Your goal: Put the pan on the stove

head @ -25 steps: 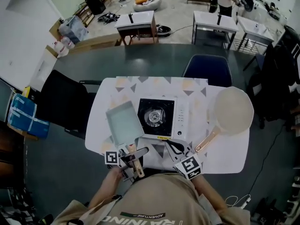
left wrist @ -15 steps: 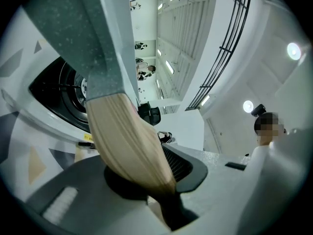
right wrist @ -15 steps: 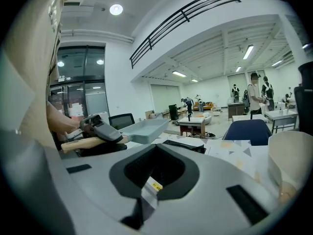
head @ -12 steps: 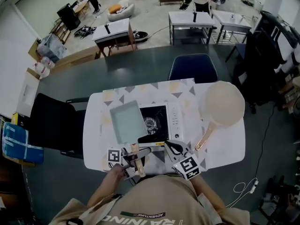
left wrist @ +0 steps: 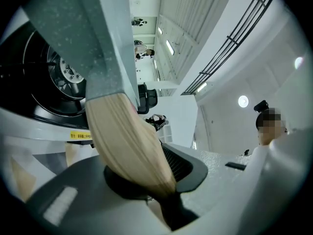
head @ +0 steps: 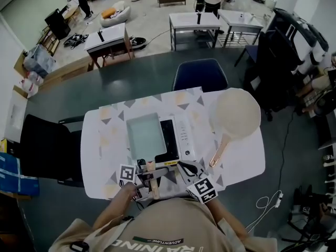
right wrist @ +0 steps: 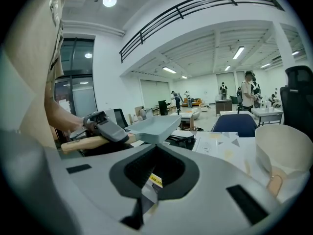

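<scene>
Head view: on white table point(head: 247, 156), over stove point(head: 181, 138), brings grey pan point(head: 144, 135) across from the left side to above the burner, apparently aloft. Pinches its wooden handle point(head: 153, 182) in left gripper point(head: 144, 167); keeps right gripper point(head: 185, 167) pressed together, empty, by the stove's front. Leaves, by the look of it, only the lowering.

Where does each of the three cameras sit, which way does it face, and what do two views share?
Head view: on the person's head, looking steeply down at the table; shirt, left hand-held gripper, right hand-held gripper show.
Left gripper view: on the left one, looking along the handle of the pan toward the stove; its jaws grip the handle.
Right gripper view: on the right one, facing forward over the table; shirt and left arm show.
Shared: the round pan, in head and right gripper views.
</scene>
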Demonstrator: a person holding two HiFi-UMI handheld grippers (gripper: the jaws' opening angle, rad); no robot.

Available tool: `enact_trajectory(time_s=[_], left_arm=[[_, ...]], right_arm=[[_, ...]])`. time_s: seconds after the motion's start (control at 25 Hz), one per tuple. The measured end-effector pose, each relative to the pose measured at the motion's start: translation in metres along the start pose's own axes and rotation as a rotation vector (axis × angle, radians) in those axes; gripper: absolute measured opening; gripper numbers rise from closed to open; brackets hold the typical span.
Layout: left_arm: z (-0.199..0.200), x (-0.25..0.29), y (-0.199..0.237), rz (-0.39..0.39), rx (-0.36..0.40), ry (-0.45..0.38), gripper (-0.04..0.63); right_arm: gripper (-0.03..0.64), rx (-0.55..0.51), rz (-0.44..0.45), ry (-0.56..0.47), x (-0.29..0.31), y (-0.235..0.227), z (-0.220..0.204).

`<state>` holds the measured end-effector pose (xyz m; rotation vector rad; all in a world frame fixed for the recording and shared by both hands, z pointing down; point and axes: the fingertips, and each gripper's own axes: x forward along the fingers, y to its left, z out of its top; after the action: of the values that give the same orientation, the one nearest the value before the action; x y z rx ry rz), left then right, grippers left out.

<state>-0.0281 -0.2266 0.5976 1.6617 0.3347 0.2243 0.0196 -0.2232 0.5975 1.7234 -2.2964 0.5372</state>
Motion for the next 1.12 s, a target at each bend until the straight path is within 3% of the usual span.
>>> enact_trajectory(time_s=[0.44,1.12], left_arm=[[-0.013,0.012,0.024,-0.029,-0.051,0.073,0.083],[-0.025,0.022,0.064,0.070,-0.026,0.107,0.047]], right_arm=[[-0.002,0.044,-0.035,0.039,0.000,-0.002,-0.023],[-0.002,0.047,-0.031,0.058,0.003,-0.012,-0.028]])
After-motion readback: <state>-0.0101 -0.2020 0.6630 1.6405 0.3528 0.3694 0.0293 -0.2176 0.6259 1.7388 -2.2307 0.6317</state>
